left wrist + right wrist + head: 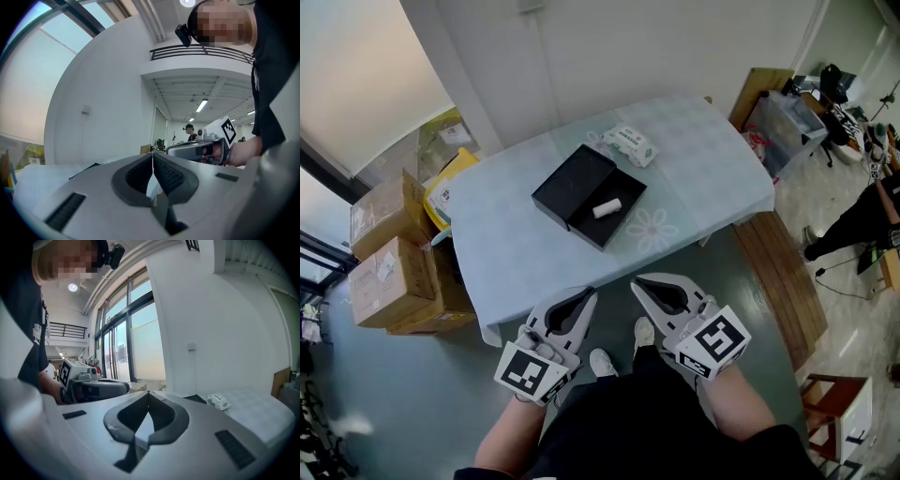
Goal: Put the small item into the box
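An open black box [589,195] lies on the table [516,253], its lid flat beside the tray. A small white cylinder [607,208] lies inside the tray. My left gripper [592,292] and right gripper [636,282] are held side by side below the table's near edge, well short of the box. Both are shut with nothing between the jaws. In the left gripper view the left gripper [153,154] has its tips together; the right gripper [148,393] shows the same in its own view.
A white packet with green print [630,145] lies behind the box, also seen as a packet [218,401] on the cloth. Cardboard boxes [389,272] stand left of the table. A wooden board [778,281] lies on the floor at right. A person's arm [872,211] shows far right.
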